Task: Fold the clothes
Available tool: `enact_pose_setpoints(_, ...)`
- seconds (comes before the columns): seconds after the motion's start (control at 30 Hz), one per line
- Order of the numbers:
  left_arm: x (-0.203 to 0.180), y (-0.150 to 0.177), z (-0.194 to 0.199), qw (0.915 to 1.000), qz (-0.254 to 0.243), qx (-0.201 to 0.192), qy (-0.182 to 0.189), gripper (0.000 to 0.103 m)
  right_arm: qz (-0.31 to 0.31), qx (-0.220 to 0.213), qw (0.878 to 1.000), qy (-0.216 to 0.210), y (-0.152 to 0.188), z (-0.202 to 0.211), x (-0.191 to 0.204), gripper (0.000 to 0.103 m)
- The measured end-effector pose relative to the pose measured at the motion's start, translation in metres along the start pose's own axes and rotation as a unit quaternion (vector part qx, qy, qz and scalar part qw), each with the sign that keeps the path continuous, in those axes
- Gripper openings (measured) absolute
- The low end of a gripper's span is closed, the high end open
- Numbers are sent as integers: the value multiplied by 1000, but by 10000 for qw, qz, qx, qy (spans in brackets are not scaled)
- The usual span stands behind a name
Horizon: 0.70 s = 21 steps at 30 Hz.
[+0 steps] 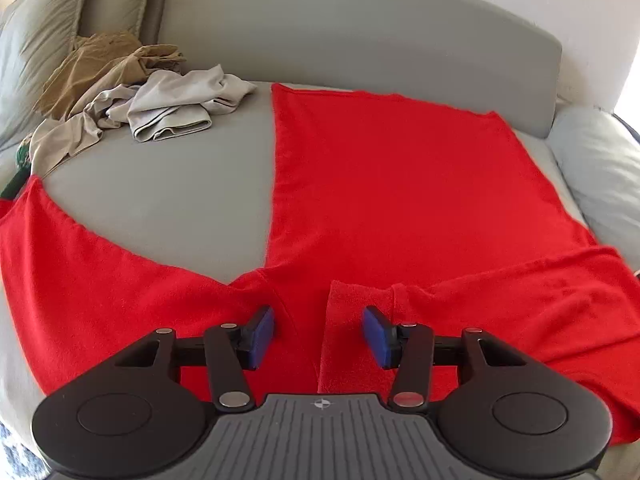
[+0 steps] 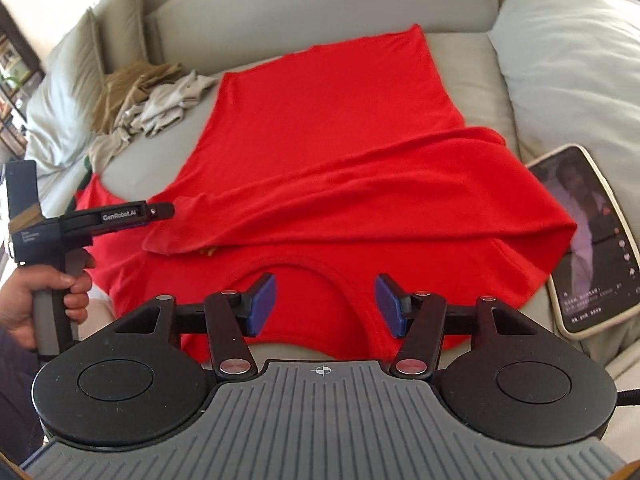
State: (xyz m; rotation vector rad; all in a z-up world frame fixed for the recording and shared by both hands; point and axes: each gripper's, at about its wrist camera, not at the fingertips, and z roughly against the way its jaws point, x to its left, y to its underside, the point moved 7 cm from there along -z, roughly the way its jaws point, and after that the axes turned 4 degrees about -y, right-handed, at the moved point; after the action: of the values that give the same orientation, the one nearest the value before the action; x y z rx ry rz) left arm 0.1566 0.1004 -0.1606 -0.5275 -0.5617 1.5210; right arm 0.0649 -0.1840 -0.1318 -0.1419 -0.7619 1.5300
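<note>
A red T-shirt (image 1: pixel 380 184) lies flat on the grey sofa seat (image 1: pixel 180 200), hem toward the backrest. One sleeve (image 1: pixel 80 280) stretches out to the left. My left gripper (image 1: pixel 320 334) hovers open just above the shirt's near part, blue pads (image 1: pixel 262 334) apart, nothing pinched. In the right wrist view the shirt (image 2: pixel 320 112) has a fold of red cloth (image 2: pixel 360 184) laid across it. The collar (image 2: pixel 352 296) curves between the fingers of my open right gripper (image 2: pixel 326 306). A hand (image 2: pixel 48 296) holds the left tool's handle at the left.
A pile of beige and grey clothes (image 1: pixel 160 100) lies at the back left of the seat, also the pile (image 2: pixel 152 100) in the right wrist view. A tablet (image 2: pixel 588 240) playing video rests at the right edge. Cushions (image 2: pixel 560 60) flank the seat.
</note>
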Motion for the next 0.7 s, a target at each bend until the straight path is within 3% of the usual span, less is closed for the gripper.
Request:
enact_pose_setpoints(0.07, -5, 0, -1, 9996, -270, -66, 49, 45, -85, 38, 10000, -16, 4, -2, -6, 60)
enact_pose_setpoints(0.2, -13, 0, -3, 9981, -546, -95, 276, 23, -142, 128, 9998, 73, 8, -10, -14, 60)
enact_pose_setpoints(0.23, -14, 1, -4, 9976, -587, -94, 350, 22, -171, 159, 9997, 102, 9, -12, -16, 61)
enact_pose_setpoints(0.3, -14, 2, -3, 9974, -558, -112, 453, 21, -235, 229, 9993, 163, 11, -16, -21, 61)
enact_pose_setpoints(0.4, -10, 3, -1, 9974, -437, -179, 541, 6, -317, 269, 9990, 165, 16, -21, -28, 62)
enact_pose_setpoints(0.57, -7, -2, 17, 9962, -344, -700, 385, 5, -252, 278, 9992, 116, 15, -22, -29, 65)
enact_pose_setpoints(0.7, -3, -9, 33, 9936, -323, -1085, 45, 5, -130, 293, 9994, 124, 16, -24, -27, 67)
